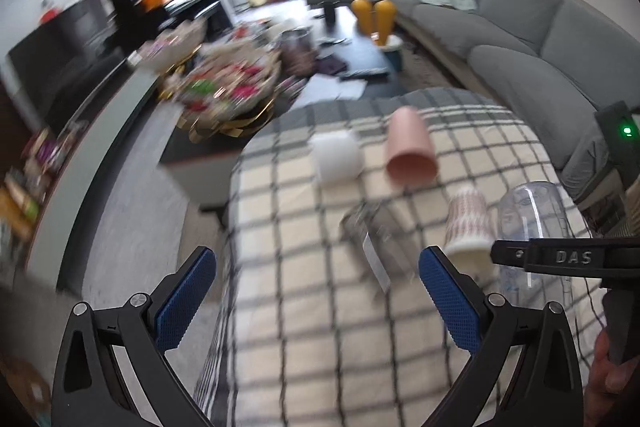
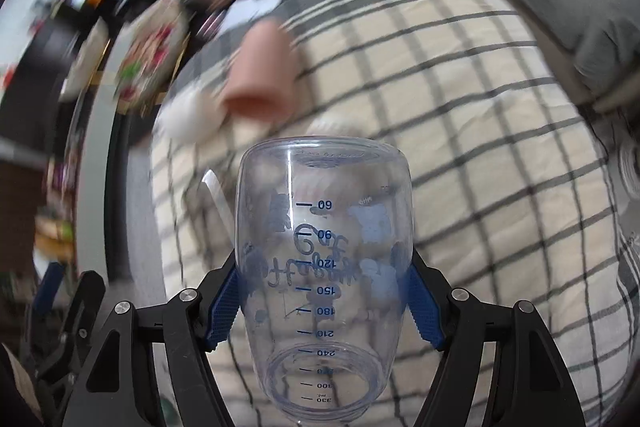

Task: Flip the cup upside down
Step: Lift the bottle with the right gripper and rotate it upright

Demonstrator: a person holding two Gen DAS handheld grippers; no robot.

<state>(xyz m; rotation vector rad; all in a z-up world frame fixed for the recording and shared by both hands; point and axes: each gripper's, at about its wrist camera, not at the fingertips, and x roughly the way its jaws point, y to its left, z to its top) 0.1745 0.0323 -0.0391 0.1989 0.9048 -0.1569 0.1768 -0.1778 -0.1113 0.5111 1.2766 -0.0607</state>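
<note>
We see a sofa (image 1: 520,27) along the far right, and in front of it a checked cloth (image 1: 320,307) spread over the surface that carries the cups. On that cloth lies a pink cup (image 1: 410,147) on its side, mouth toward us, with a white cup (image 1: 338,157) just beside it on the left. Nearer, a patterned paper cup (image 1: 470,227) lies tipped over too.

Our right claw (image 2: 324,301) grips the clear measuring cup (image 2: 324,267) by its sides, blue pads (image 2: 224,307) pressed against the walls; its base points away from us and its open mouth faces the camera, so the printed scale reads inverted. It is held above the cloth, near the paper cup.

Our left claw (image 1: 316,299) is spread wide and holds nothing, its blue pads (image 1: 184,299) well apart over the cloth.
</note>
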